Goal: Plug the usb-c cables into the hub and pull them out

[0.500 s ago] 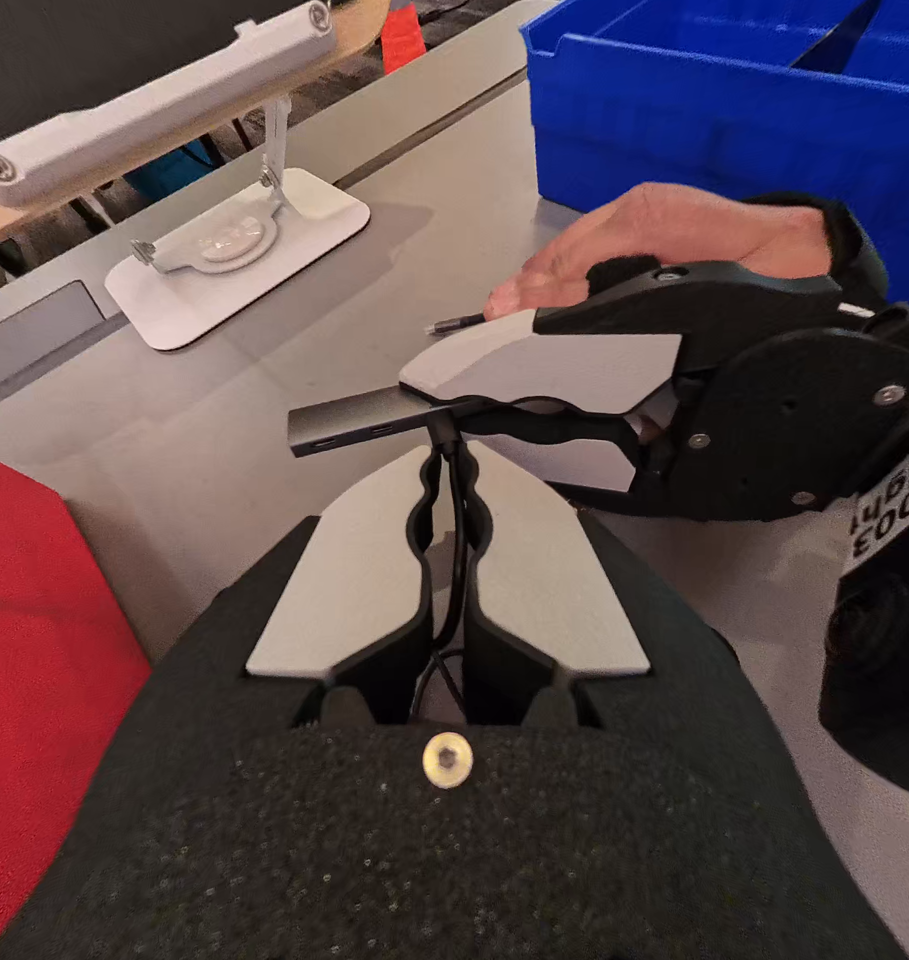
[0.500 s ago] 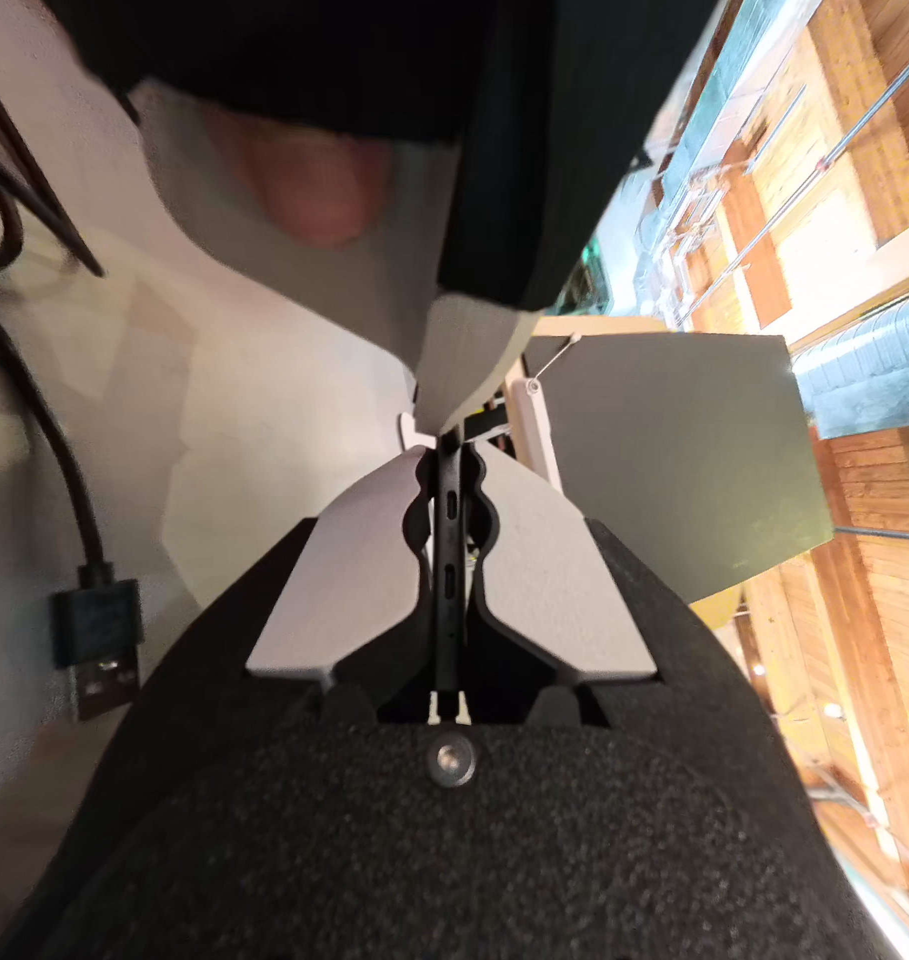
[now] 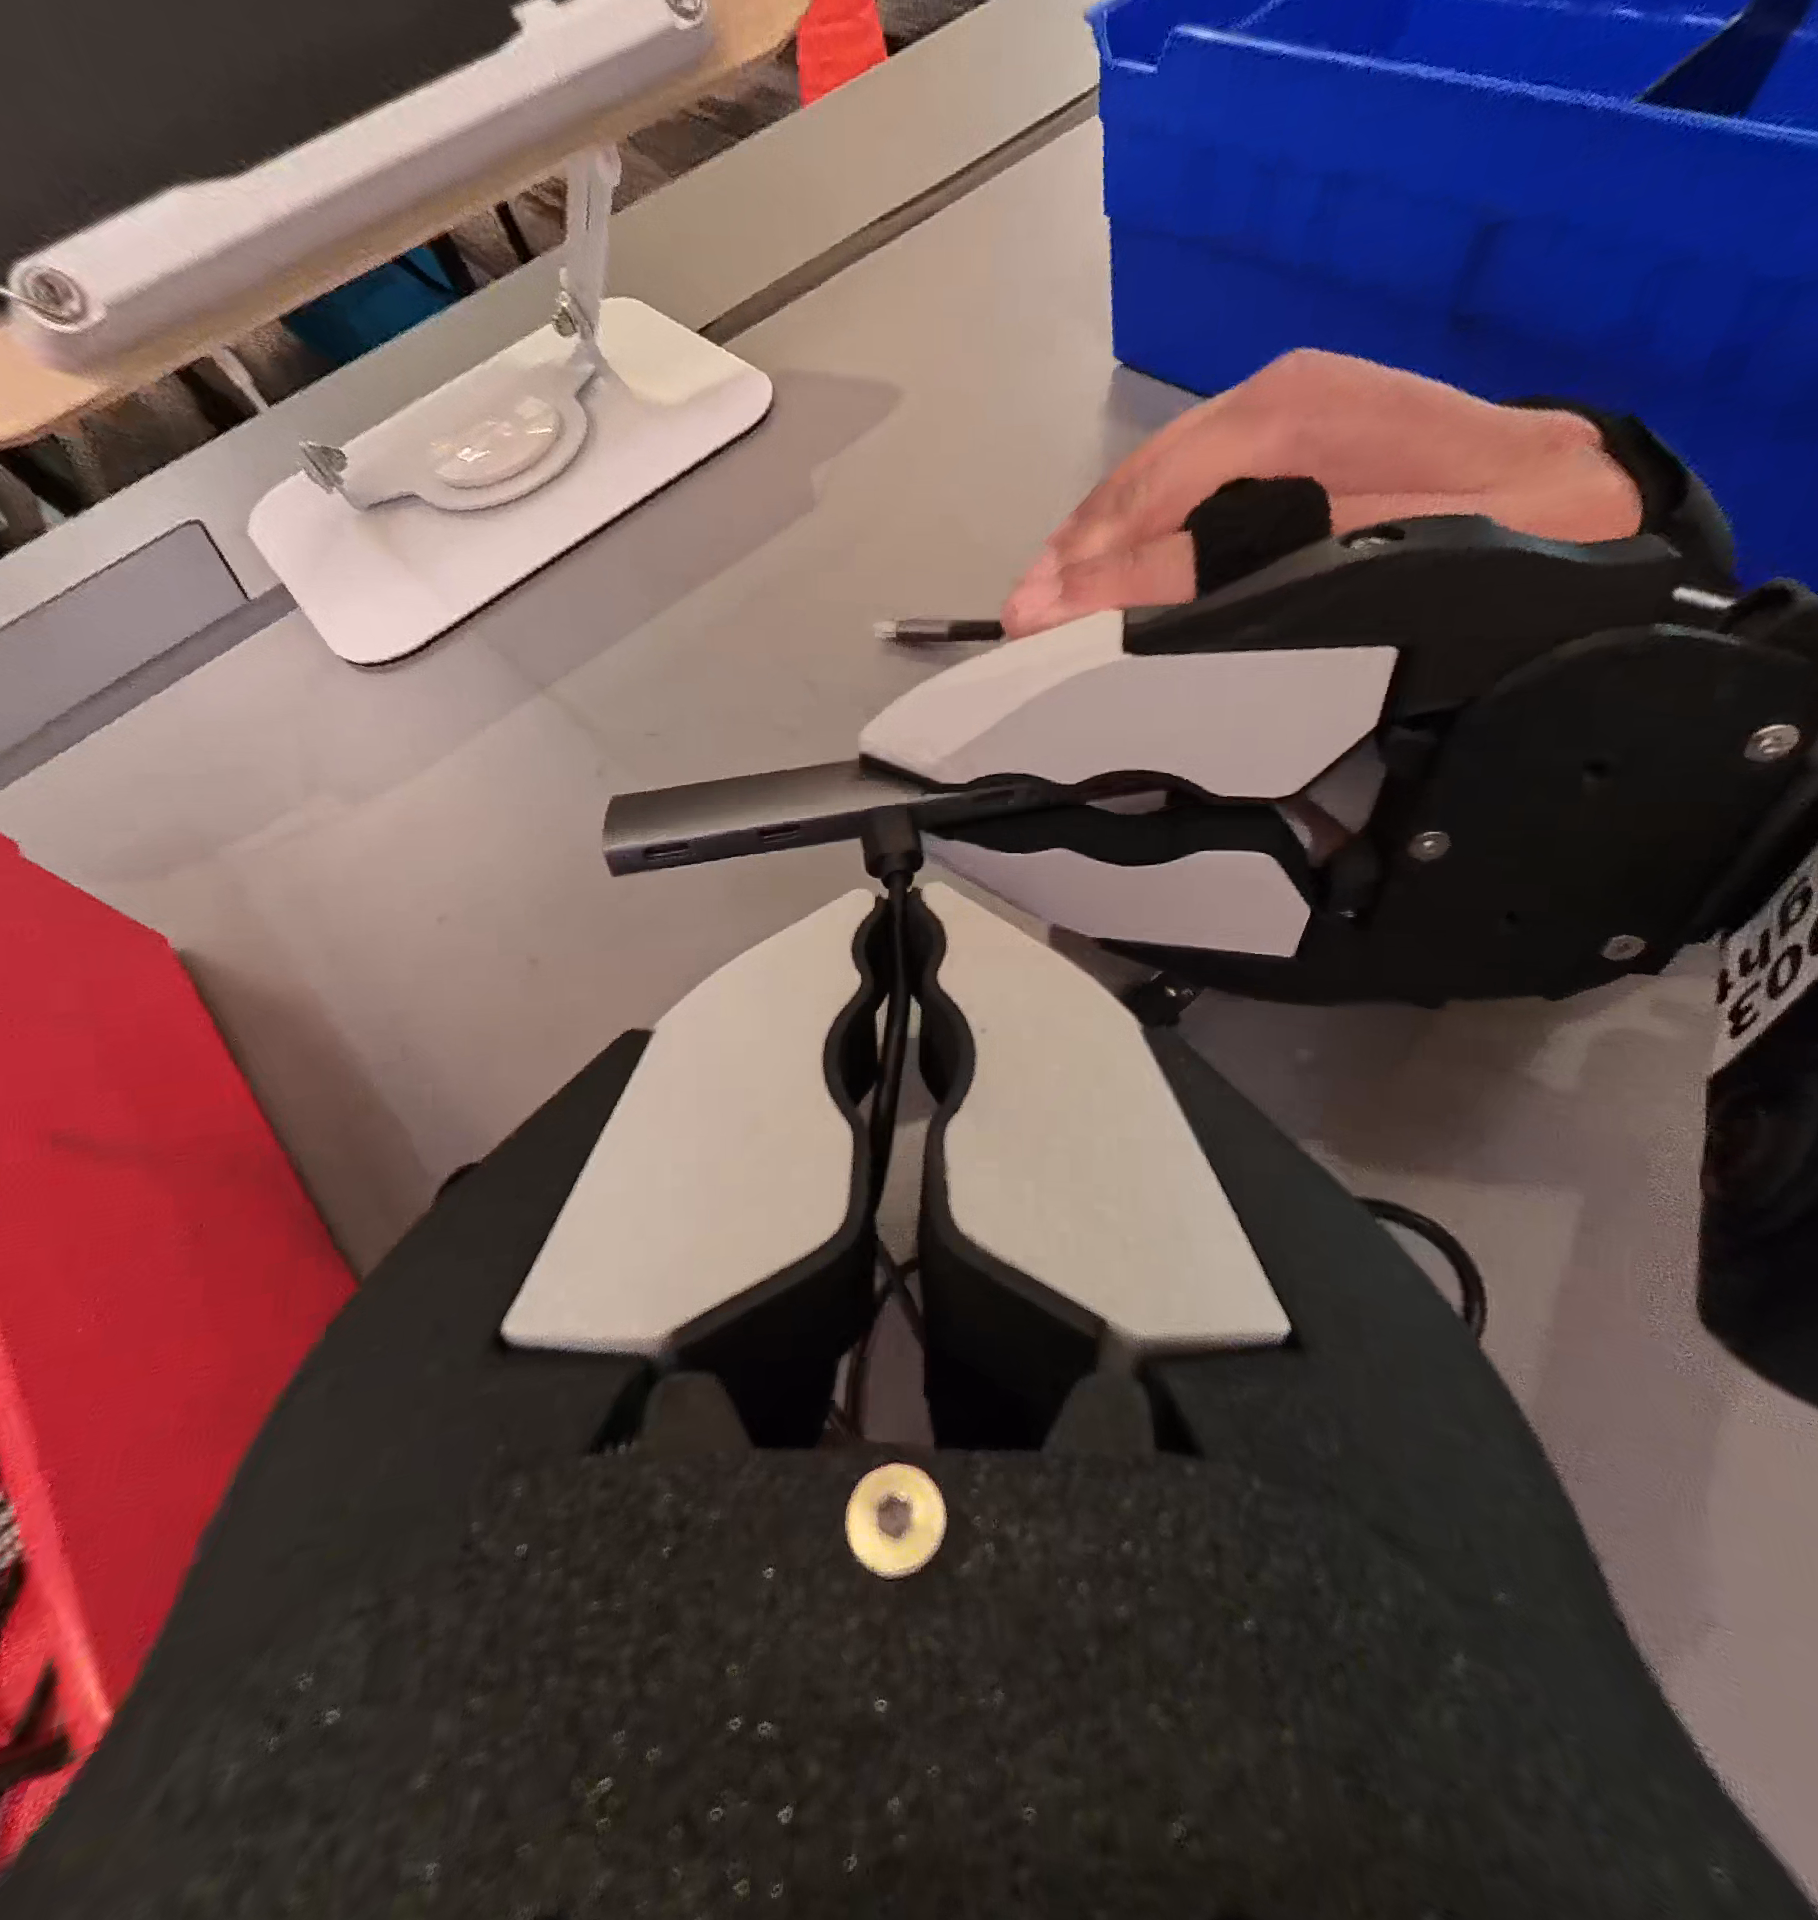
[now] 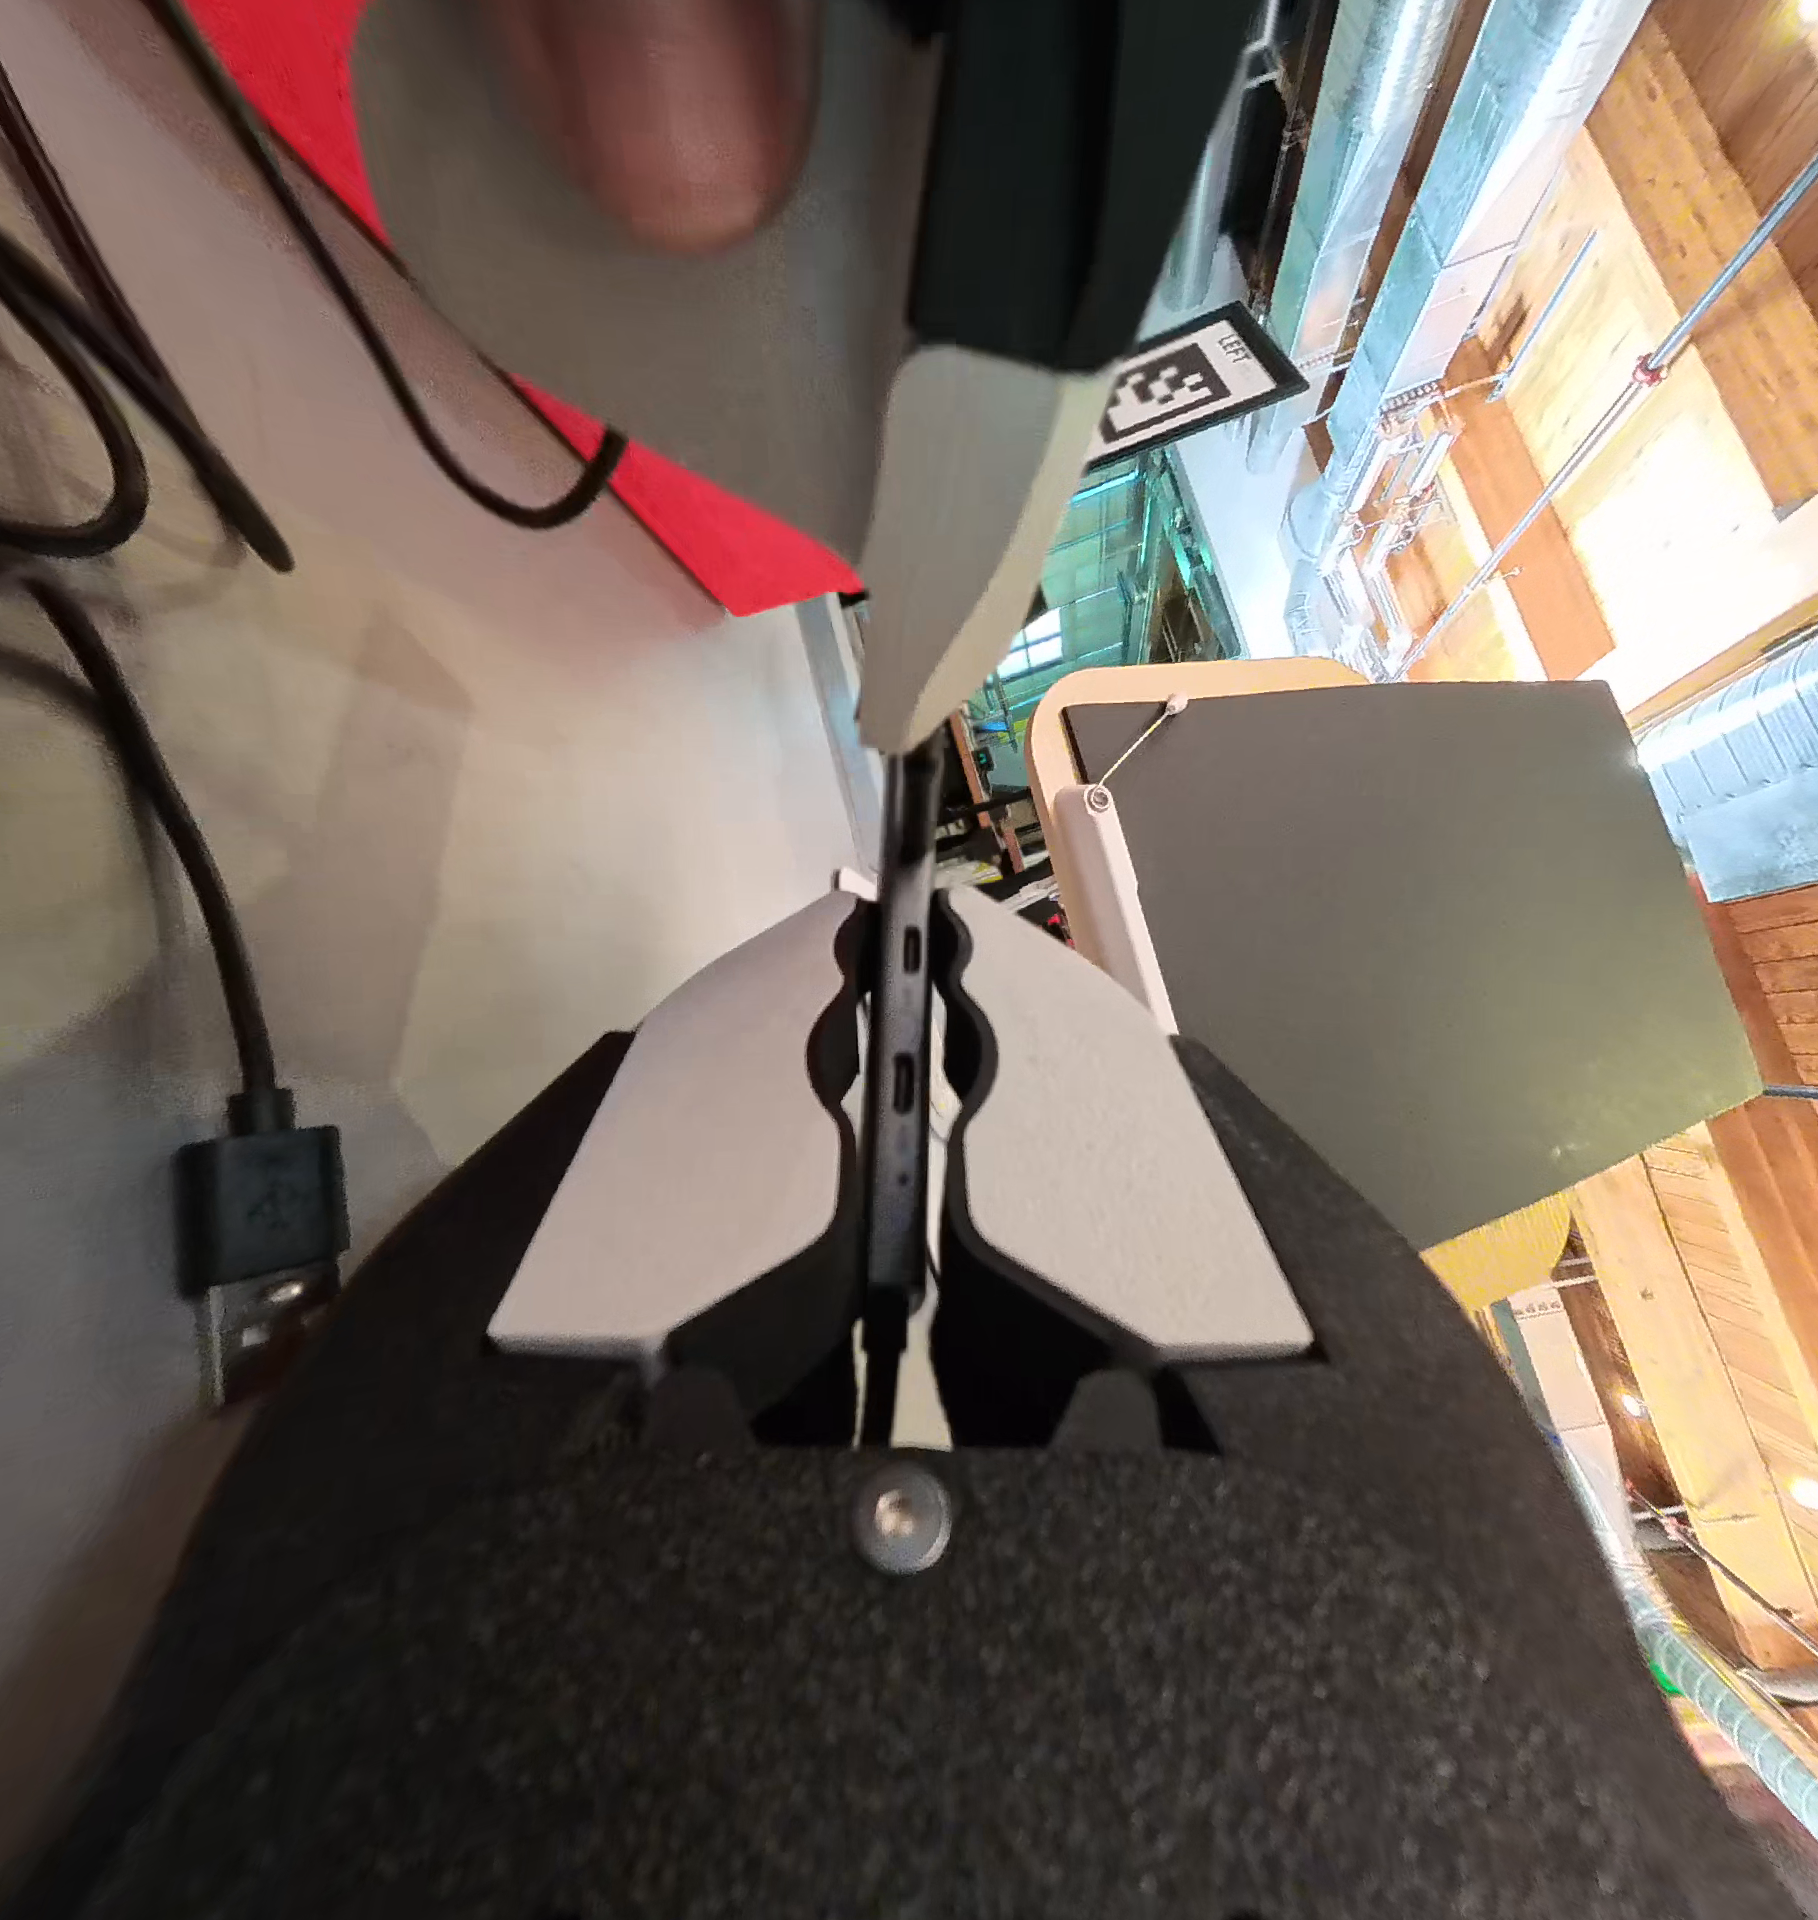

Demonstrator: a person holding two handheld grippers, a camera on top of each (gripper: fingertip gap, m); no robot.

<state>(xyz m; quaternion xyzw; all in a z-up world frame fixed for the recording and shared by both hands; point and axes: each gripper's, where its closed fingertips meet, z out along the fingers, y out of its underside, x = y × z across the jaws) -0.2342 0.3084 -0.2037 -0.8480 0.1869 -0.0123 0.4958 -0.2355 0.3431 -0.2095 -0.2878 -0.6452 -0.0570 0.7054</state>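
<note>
A: Any writing you can see?

B: A white sticker [image 3: 1788, 961] with dark characters sits on the body of the right tongs [image 3: 889, 795], and a black-and-white square marker tag [image 4: 1185, 387] shows on the left tongs [image 4: 900, 727] in the right wrist view. No brand mark is visible on the hub.

A: Where is the hub?

B: The slim grey hub [image 3: 739, 826] is held level above the grey desk [image 3: 469, 831], its far end free, with 2 empty ports facing the left camera. The right tongs are pressed together on its near half, turned on their side with 1 finger above the hub and 1 below. A bare hand [image 3: 1331, 488] lies over them.

A: And the cable?

B: The black cable [image 3: 889, 1039] runs up between the left tongs [image 3: 894, 914], which are pinching it just below its plug. The plug meets the hub's side, right by the right tongs' tips; I cannot tell how deep it sits.

A: Anything else nearby?

B: A second plug [image 3: 936, 629] lies on the desk past the hand. A blue bin [image 3: 1456, 208] stands behind, a white lamp stand [image 3: 510, 478] to the left, and a red box [image 3: 84, 1143] at the near left. In the right wrist view a USB-A plug [image 4: 261, 1226] rests on the desk.
</note>
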